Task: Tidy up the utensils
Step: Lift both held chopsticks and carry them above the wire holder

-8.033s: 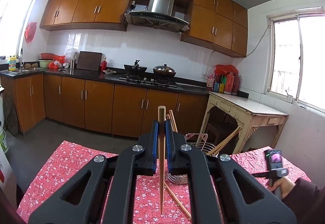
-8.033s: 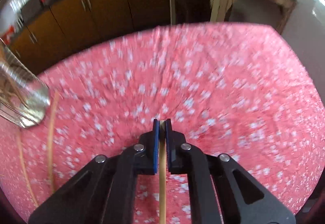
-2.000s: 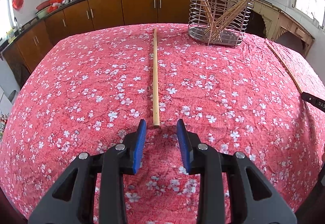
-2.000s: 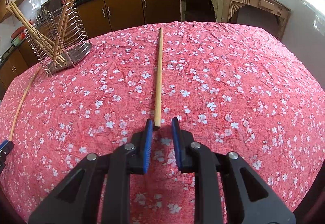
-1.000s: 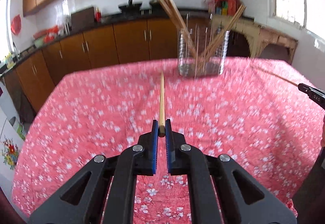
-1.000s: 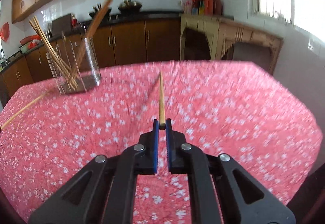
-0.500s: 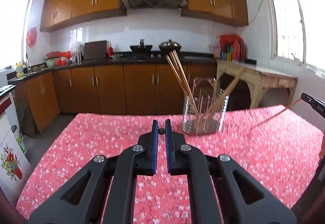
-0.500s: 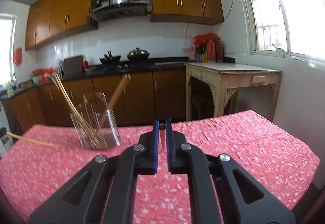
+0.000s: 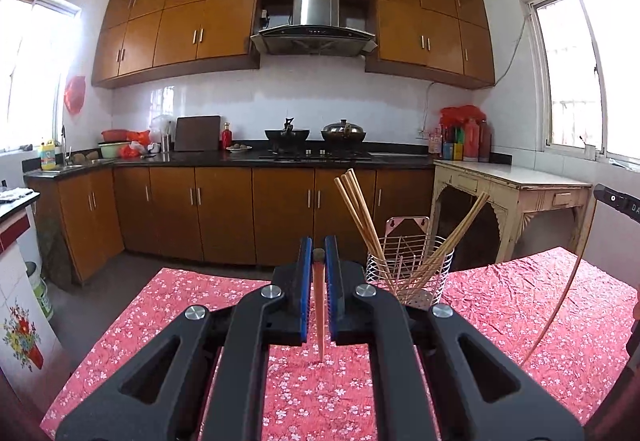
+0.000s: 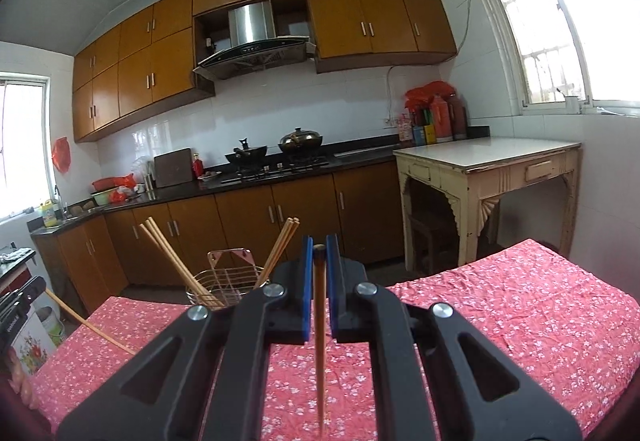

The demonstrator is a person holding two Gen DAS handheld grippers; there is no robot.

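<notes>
My left gripper [image 9: 318,255] is shut on the top end of a wooden chopstick [image 9: 319,305] that hangs down over the red flowered tablecloth [image 9: 200,305]. In the same way my right gripper [image 10: 318,253] is shut on a second chopstick [image 10: 319,341], also hanging tip down. A wire utensil holder [image 9: 408,269] with several chopsticks stands on the table ahead and to the right of the left gripper; in the right wrist view the holder [image 10: 224,283] is ahead to the left. At the right edge of the left wrist view the other gripper's chopstick [image 9: 560,289] shows.
Beyond the table run brown kitchen cabinets [image 9: 224,217] with a dark counter and a stove with pots [image 9: 316,135]. A cream side table [image 10: 488,161] stands at the right under a window. The tablecloth [image 10: 520,305] lies wrinkled at the right.
Both grippers have risen from the tablecloth and tilted up, each lifting its chopstick, which now hangs tip down instead of lying flat and pointing forward.
</notes>
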